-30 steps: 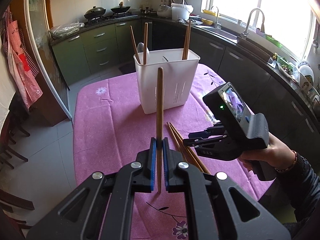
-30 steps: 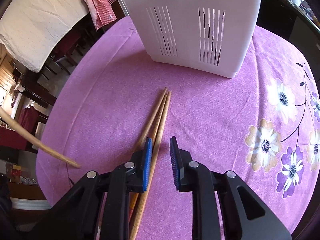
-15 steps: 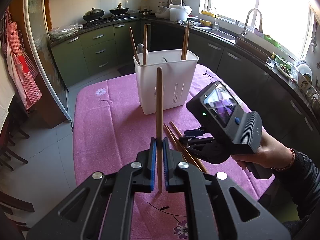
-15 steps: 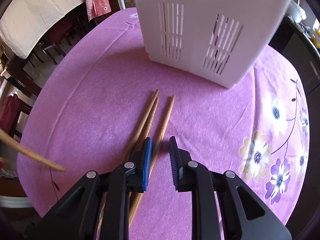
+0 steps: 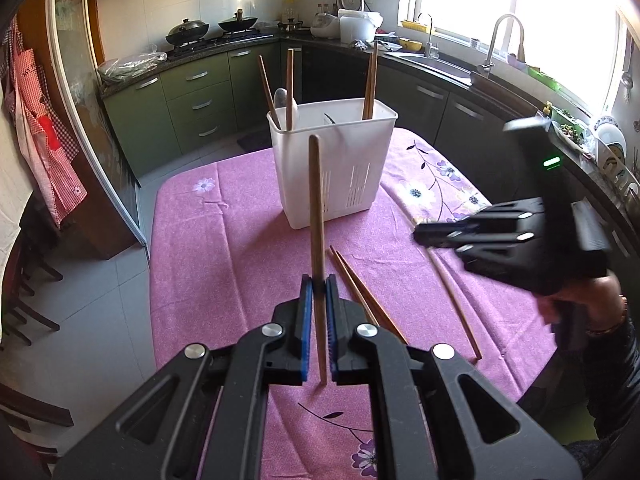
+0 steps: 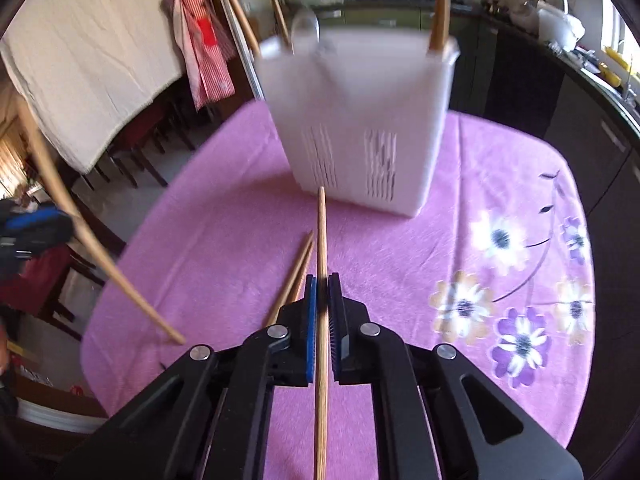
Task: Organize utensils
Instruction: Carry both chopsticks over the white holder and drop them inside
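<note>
A white slotted utensil holder (image 5: 334, 160) stands on the pink flowered tablecloth (image 5: 240, 248), with several chopsticks and a spoon upright in it. It also shows blurred in the right wrist view (image 6: 360, 120). My left gripper (image 5: 316, 280) is shut on a wooden chopstick (image 5: 316, 200) held upright. My right gripper (image 6: 322, 280) is shut on another chopstick (image 6: 321, 240), lifted above the cloth and pointing at the holder. Two chopsticks (image 5: 360, 292) lie on the cloth near the left gripper, also in the right wrist view (image 6: 296, 276). The right gripper (image 5: 420, 236) shows at the right in the left wrist view.
Kitchen counters, a stove with pans (image 5: 212, 28) and a sink (image 5: 440, 64) run behind the table. A red checked apron (image 5: 36, 128) hangs at the left. Dark chairs (image 6: 132, 152) stand beside the table's left edge.
My right gripper closed on one of the lying chopsticks and lifted it off the cloth, swinging up and right. The left gripper stayed still with its chopstick.
</note>
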